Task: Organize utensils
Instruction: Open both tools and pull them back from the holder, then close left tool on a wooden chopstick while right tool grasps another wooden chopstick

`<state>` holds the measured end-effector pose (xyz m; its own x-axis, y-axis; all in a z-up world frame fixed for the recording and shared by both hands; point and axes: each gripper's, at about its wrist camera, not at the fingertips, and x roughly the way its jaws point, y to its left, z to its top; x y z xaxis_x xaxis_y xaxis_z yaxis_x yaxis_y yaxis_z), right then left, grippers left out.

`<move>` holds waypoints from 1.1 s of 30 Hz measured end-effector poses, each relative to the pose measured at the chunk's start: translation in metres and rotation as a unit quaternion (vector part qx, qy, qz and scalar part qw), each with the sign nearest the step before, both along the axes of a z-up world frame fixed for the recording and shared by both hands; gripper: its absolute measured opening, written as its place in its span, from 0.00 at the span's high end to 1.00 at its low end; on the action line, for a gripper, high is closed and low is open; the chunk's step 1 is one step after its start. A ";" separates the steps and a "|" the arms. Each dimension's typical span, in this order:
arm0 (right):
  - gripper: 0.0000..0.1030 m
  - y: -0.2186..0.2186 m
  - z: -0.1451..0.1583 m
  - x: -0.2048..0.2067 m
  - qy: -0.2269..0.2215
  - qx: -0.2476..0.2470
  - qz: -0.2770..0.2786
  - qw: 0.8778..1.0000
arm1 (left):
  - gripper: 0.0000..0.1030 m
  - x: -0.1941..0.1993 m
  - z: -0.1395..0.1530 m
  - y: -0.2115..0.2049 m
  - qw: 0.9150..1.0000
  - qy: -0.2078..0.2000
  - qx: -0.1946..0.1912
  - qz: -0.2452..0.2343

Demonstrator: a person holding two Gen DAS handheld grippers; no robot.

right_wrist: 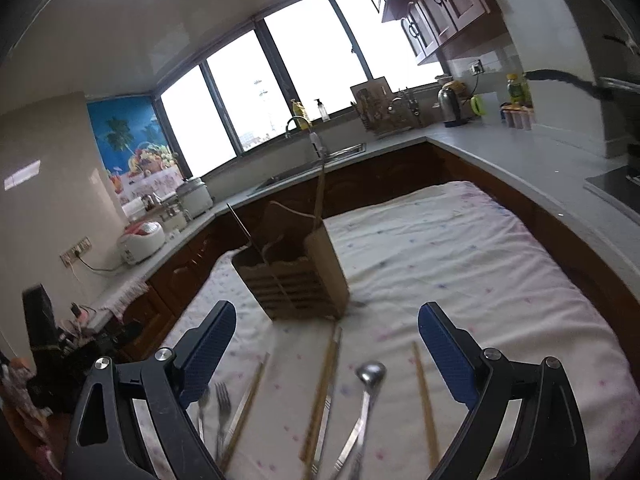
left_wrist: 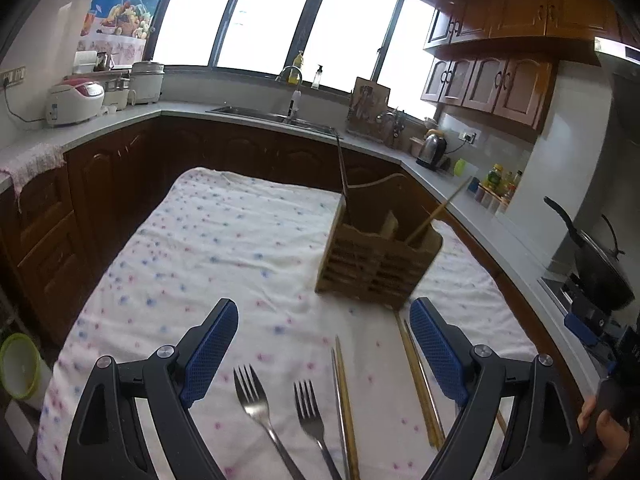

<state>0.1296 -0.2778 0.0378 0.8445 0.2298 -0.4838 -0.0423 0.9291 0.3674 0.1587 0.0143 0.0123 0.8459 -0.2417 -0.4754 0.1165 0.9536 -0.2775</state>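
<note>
A wooden slatted utensil holder [left_wrist: 376, 264] [right_wrist: 296, 272] stands on the flowered tablecloth [left_wrist: 224, 248] with a few chopsticks upright in it. In the left wrist view two forks [left_wrist: 256, 404] lie side by side, then a chopstick pair [left_wrist: 344, 404] and another pair [left_wrist: 420, 376] by the right finger. My left gripper [left_wrist: 324, 320] hangs open above them, holding nothing. In the right wrist view a metal spoon [right_wrist: 368, 396], forks [right_wrist: 220, 412] and several chopsticks [right_wrist: 324, 388] lie below my right gripper [right_wrist: 326, 320], which is open and empty.
Grey counters [left_wrist: 460, 188] and dark wooden cabinets ring the table. A sink [left_wrist: 276, 116] sits under the windows, a rice cooker [left_wrist: 74, 100] at the left, a kettle [left_wrist: 432, 148] and a wok [left_wrist: 596, 264] at the right. A hand [left_wrist: 600, 428] holds the other gripper at the lower right.
</note>
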 end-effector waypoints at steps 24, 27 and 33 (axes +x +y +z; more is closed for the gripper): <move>0.09 -0.017 -0.056 -0.031 0.073 -0.030 -0.014 0.997 | 0.26 -0.016 -0.027 -0.034 0.997 0.063 0.019 -0.048; 0.09 -0.017 -0.059 -0.026 0.080 -0.032 -0.012 0.996 | 0.35 -0.003 -0.031 -0.041 0.995 0.075 0.024 -0.062; 0.12 -0.021 -0.061 -0.013 0.086 -0.044 -0.013 0.995 | 0.62 0.041 -0.046 -0.065 0.987 0.116 0.048 -0.100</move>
<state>0.1167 -0.2984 -0.0230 0.7527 0.1596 -0.6387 0.0389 0.9577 0.2851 0.1996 -0.0506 -0.0340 0.6518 -0.3372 -0.6793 0.2482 0.9412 -0.2291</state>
